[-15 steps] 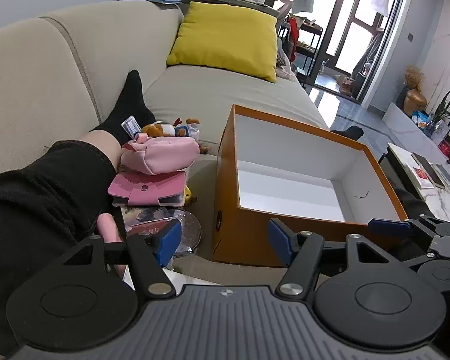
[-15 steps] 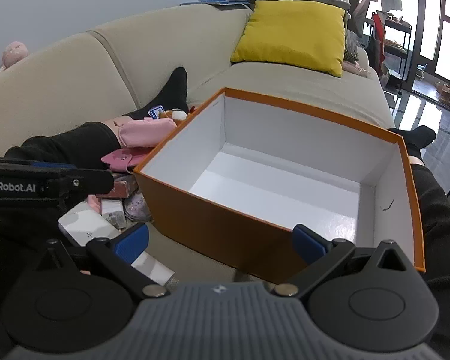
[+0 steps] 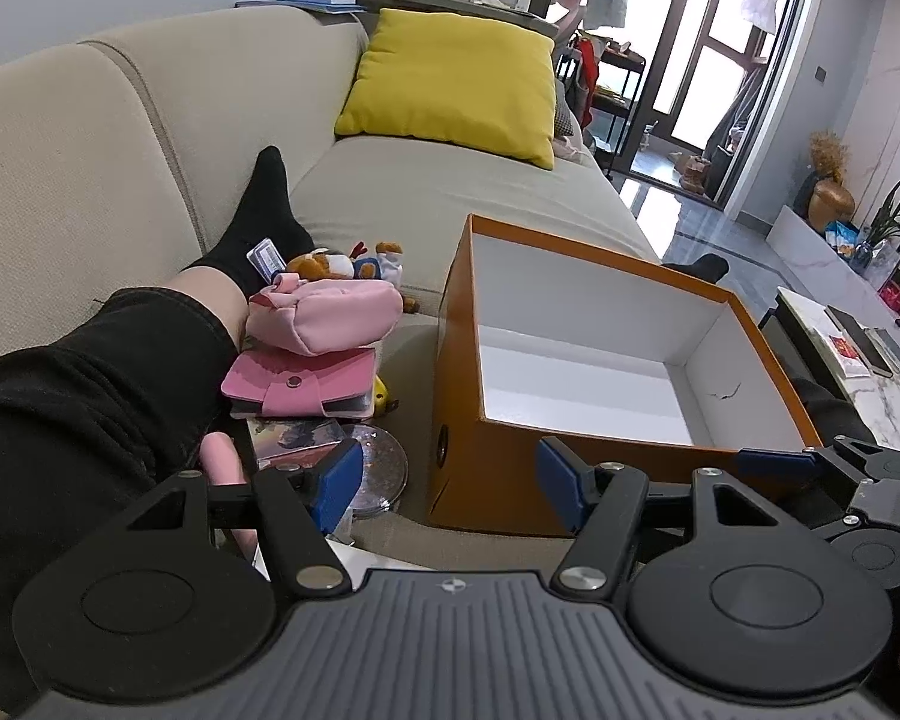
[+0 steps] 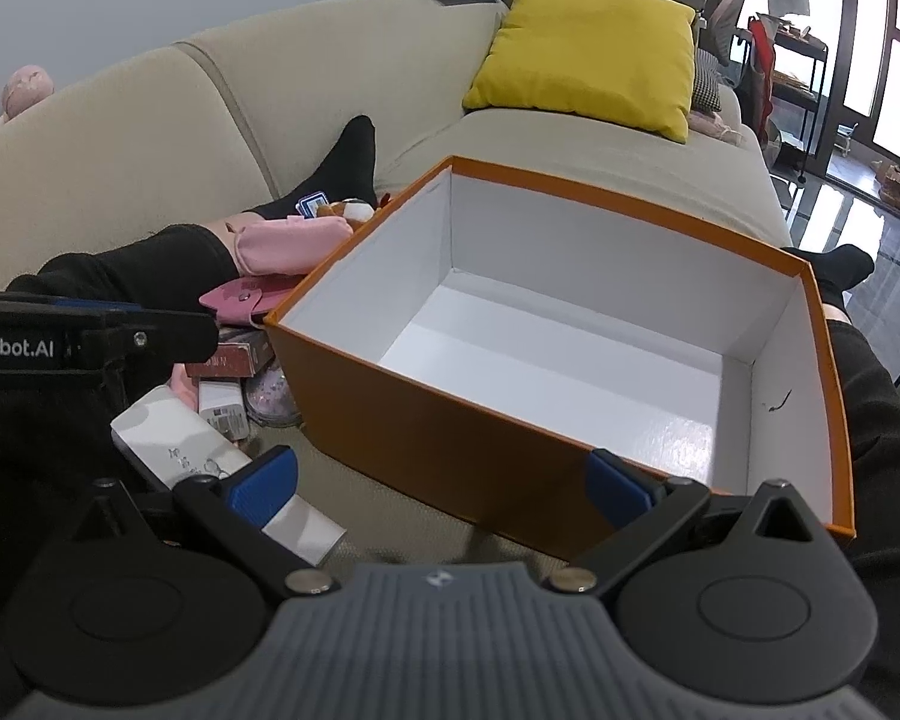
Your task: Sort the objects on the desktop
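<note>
Orange box (image 4: 426,420), "Robot.AI" on left gripper (image 4: 90,342)

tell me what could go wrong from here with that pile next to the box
1. The pink pouch sits on top of the pink wallet, which overlaps a booklet and a glittery disc; pulling a lower item could topple the stack.
2. The pile lies against the person's leg, so a left gripper reach may snag fabric.
3. The orange box rests on a soft sofa cushion; a nudge could tip it.
</note>
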Available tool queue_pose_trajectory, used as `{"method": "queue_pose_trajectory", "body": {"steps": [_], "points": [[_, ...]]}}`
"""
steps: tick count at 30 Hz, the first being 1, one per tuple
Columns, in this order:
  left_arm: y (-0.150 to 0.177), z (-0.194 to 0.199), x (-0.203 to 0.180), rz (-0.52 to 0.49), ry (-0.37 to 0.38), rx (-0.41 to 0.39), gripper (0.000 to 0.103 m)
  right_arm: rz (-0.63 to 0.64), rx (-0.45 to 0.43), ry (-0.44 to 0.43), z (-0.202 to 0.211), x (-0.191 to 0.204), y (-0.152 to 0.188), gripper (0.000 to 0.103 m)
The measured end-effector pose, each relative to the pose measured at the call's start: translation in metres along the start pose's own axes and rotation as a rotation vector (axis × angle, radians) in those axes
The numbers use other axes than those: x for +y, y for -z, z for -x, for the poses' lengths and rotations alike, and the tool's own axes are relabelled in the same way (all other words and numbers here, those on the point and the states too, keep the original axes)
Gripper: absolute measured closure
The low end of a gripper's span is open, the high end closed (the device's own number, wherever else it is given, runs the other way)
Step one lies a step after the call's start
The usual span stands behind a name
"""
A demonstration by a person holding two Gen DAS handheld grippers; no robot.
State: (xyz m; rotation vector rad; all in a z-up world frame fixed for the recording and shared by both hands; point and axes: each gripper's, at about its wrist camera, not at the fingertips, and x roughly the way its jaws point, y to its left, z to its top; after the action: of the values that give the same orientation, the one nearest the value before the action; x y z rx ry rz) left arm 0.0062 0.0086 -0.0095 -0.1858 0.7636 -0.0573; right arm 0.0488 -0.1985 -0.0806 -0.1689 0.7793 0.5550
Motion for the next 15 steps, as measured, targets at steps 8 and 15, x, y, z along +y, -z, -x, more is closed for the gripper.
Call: {"method": "queue_pose_trajectory", "body": {"steps": [8, 15], "points": [[0.0016, 0.0006, 0.0005, 0.003, 0.003, 0.004, 0.028, 0.004, 0.005, 0.003, -0.0015, 0.0021, 0.0003, 0.001], [0.0024, 0.0003, 0.0007, 0.003, 0.004, 0.006, 0.028, 0.007, 0.008, 0.005, -0.0019, 0.0027, -0.0003, 0.001]]}}
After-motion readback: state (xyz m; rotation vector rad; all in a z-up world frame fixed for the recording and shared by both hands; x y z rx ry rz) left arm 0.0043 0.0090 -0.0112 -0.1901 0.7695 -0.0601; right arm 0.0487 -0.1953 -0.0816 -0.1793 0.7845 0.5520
